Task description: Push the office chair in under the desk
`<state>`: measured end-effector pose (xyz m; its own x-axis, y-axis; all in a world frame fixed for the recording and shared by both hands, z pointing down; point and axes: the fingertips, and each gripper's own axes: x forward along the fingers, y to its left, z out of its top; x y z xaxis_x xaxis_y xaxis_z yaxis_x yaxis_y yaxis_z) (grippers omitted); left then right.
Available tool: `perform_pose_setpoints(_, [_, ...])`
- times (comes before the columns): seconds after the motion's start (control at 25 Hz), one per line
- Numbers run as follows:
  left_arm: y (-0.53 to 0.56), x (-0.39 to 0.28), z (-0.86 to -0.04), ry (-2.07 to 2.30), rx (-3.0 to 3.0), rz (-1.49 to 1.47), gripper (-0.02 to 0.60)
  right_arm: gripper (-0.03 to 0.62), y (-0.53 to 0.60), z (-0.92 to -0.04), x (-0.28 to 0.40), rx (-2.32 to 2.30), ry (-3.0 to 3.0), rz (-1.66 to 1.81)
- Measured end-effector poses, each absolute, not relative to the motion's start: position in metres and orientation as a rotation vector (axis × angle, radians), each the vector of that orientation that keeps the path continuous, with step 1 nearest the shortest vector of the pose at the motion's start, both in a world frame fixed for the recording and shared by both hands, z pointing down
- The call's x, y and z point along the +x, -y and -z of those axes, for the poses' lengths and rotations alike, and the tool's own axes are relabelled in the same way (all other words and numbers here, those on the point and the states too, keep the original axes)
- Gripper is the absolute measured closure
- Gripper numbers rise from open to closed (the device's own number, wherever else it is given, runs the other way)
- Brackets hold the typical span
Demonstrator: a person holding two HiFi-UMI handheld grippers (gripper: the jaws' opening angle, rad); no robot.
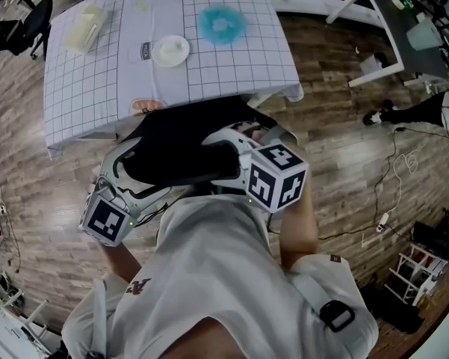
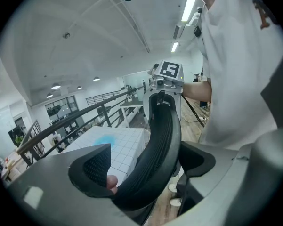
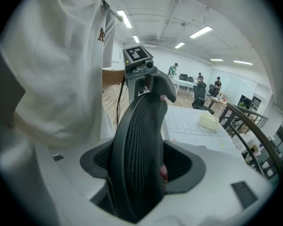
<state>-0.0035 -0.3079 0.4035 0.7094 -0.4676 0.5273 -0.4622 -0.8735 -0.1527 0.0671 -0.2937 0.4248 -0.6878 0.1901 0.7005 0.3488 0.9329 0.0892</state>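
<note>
1. Black mesh office chair (image 1: 183, 144) sits right up against the near edge of the desk (image 1: 231, 66), partly under its checked cloth.
2. On one side of the backrest (image 2: 162, 140), the left gripper (image 1: 138, 167) is clamped on.
3. Same deal for the right gripper (image 1: 228, 152), jaws wide around the other side.

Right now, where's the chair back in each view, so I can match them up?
Head view: chair back at centre, just below the desk.
Left gripper view: chair back curves up through the centre from the bottom.
Right gripper view: chair back stands at centre, rising from the bottom.
Shared landmark: the gridded desk, at the top in the head view, left of the back in the left gripper view, right of it in the right gripper view.
</note>
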Motion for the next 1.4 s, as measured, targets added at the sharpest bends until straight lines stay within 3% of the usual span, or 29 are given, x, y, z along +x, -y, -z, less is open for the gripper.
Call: perform_pose_setpoints(1.4, [0.346,0.022,-0.398,-0.847,-2.901,0.913,0.137,0.304,0.334,-0.425,0.093,-0.419,2.332,0.32])
